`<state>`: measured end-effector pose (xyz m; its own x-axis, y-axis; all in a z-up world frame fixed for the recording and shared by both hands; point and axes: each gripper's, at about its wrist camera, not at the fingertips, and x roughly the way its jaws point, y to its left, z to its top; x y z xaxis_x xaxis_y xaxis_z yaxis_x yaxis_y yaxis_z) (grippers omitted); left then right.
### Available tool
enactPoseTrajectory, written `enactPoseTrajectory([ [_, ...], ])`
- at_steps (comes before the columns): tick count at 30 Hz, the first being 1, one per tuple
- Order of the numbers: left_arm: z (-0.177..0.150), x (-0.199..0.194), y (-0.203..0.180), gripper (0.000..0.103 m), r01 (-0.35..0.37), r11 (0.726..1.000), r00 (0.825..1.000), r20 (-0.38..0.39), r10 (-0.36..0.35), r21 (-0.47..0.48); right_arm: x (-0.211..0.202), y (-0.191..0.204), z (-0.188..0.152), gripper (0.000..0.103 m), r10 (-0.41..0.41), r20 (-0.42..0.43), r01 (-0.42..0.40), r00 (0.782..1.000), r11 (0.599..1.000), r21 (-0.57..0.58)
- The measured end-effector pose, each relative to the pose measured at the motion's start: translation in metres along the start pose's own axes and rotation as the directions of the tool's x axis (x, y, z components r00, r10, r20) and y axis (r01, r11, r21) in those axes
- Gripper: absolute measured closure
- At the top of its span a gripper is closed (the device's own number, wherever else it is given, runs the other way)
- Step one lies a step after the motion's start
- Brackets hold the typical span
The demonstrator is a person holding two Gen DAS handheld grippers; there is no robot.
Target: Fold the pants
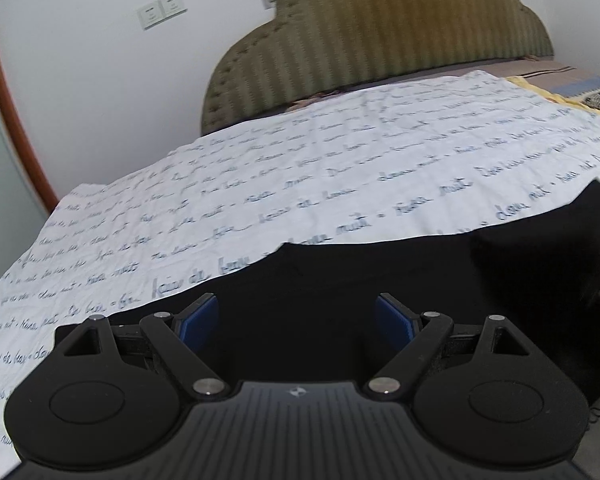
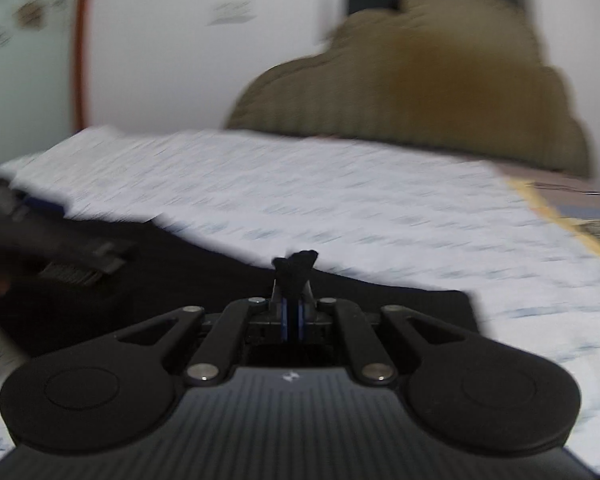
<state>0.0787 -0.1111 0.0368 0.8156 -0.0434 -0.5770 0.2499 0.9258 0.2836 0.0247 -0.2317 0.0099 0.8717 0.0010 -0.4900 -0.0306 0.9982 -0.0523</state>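
The black pants (image 1: pixel 380 264) lie on a white sheet with blue script (image 1: pixel 260 168) on the bed. In the left wrist view my left gripper (image 1: pixel 296 320) is open, its blue pads wide apart just over the pants, holding nothing. In the right wrist view, which is blurred, my right gripper (image 2: pixel 294 308) is shut on a pinch of the black pants (image 2: pixel 296 268); a tuft of fabric sticks up between the fingertips. The rest of the pants (image 2: pixel 180 276) spreads to the left below it. The left gripper (image 2: pixel 60 248) shows as a dark blur at the left edge.
An olive padded headboard (image 1: pixel 380 28) stands at the far end of the bed against a white wall with two sockets (image 1: pixel 162 10). A yellow-edged patterned blanket (image 1: pixel 572 92) lies at the far right. A brown door frame (image 1: pixel 4 92) curves on the left.
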Motion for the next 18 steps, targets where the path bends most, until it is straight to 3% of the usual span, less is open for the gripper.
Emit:
enactPoseTrajectory([
  [3,-0.003,0.002,0.01,0.017,-0.02,1.0,1.0,-0.011,0.02,-0.013,0.01,0.028,-0.006,0.096,0.05,-0.03,-0.051,0.998,0.998,-0.042],
  [6,-0.005,0.005,0.018,0.017,-0.024,0.999,0.999,-0.025,0.023,-0.026,0.011,0.045,-0.013,0.096,0.042,-0.045,-0.046,0.998,0.995,-0.09],
  [12,-0.008,0.007,0.026,0.017,-0.02,0.999,0.999,-0.03,0.019,-0.051,0.009,0.049,-0.016,0.096,0.033,-0.067,-0.039,0.997,0.995,-0.094],
  [18,-0.009,0.005,0.035,0.017,-0.021,0.998,0.999,-0.029,0.02,-0.055,0.019,0.071,-0.011,0.096,0.071,-0.09,-0.083,0.993,0.986,-0.146],
])
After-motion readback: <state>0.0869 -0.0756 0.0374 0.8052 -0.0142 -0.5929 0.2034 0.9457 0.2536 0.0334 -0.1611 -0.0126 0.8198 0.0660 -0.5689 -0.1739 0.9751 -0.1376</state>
